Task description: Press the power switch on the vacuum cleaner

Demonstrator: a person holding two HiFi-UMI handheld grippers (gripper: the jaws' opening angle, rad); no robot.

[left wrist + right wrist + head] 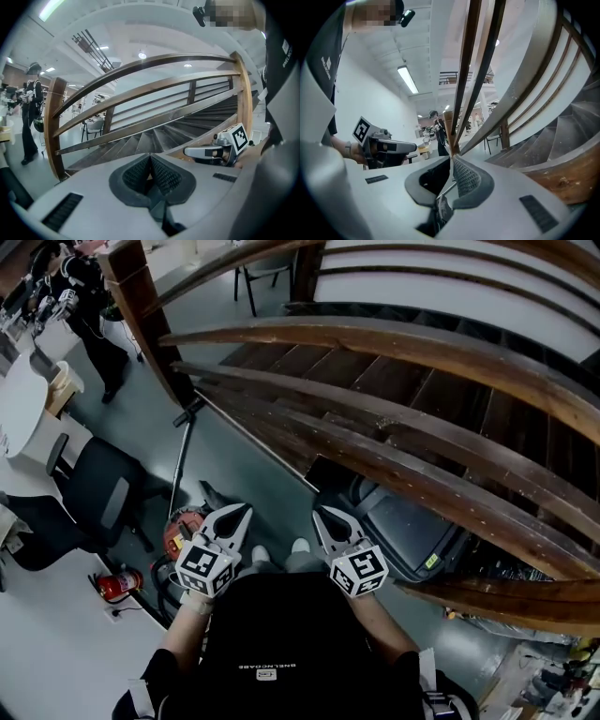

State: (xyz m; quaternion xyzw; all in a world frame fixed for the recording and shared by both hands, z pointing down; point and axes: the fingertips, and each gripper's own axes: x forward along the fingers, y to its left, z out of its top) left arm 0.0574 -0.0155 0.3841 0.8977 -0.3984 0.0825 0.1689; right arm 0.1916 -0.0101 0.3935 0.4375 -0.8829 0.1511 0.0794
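Nearest, at 6 o'clock of the head view: dark shirt front of the person, 2 forearms reaching forward. Just beyond, left gripper and right gripper, side by side, aimed toward 12 o'clock, well above the floor. Jaws of each closed tip to tip in its own gripper view, nothing between them; probably held shut to serve as 1 blunt finger for pressing.

Below and between the 2 grippers, pale shoe toes on grey floor.

At 9 o'clock of the left gripper, down on the floor: vacuum cleaner, a red-orange canister body partly hidden behind that gripper, with a thin wand rising toward 12 o'clock. Power switch not made out. No contact; pressing judged not yet begun, calling for a stoop and a reach down to the left.

At 8 o'clock, red fire extinguisher; at 9 o'clock, black office chair. Both near the vacuum, likely crowding any approach from that side.

From 12 round to 4 o'clock, curved wooden stair rails, a dark container beneath them.

Farthest, at 11 o'clock, another person standing in dark clothes.
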